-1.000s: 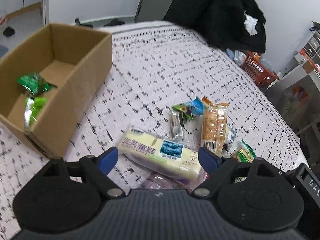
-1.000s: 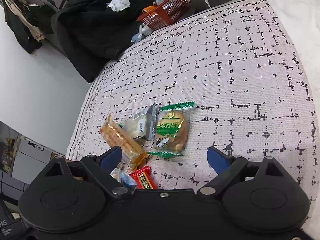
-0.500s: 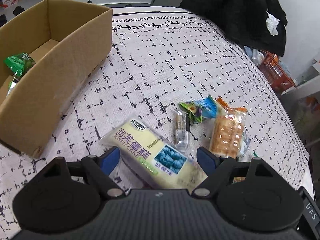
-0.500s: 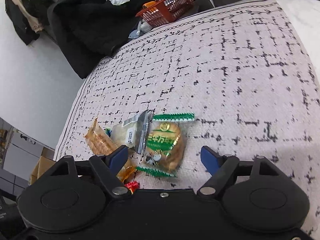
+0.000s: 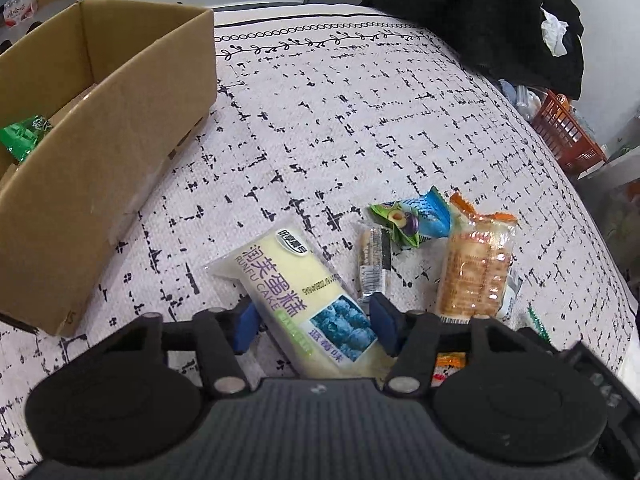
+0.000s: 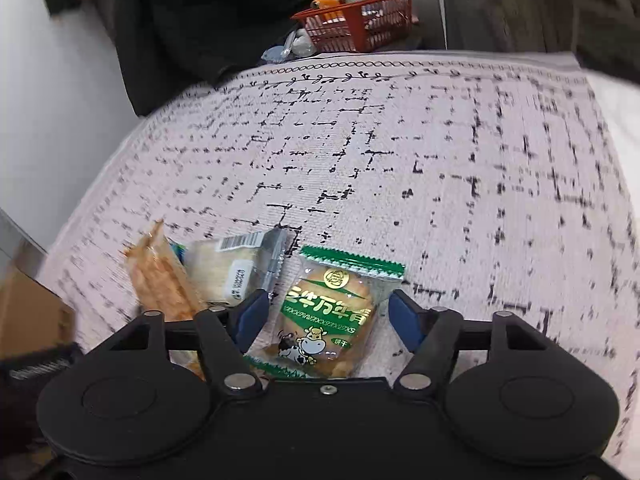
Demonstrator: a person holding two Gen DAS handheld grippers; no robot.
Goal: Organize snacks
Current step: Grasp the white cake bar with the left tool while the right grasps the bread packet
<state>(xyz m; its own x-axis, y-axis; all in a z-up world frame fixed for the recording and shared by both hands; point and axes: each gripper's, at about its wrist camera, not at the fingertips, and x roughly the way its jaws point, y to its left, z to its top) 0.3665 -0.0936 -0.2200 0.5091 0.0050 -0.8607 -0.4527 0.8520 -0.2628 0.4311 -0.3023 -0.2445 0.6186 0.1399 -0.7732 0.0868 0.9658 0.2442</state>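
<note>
Now both tongs bracket a snack each on a pale woven cloth with black dashes [image 5: 360, 120]. Between the left gripper's [image 5: 314, 326] blue pads lies a long cream cake packet with a blueberry picture [image 5: 296, 296]; its jaws have just been closing, and the pads sit at the wrapper's sides, though contact cannot be told for sure. The right gripper [image 6: 326, 318] likewise straddles a clear biscuit packet with green zigzag ends and a cartoon cow [image 6: 332, 312], jaws just narrowed, a sliver of cloth visible beside each pad. Ahead and right of the left tongs sit more loose wrappers, including an orange-ended cracker pack [image 5: 476, 268]. Far left of them stands an open brown cardboard box [image 5: 120, 128] holding a green packet [image 5: 24, 136], likely the destination for both.
</note>
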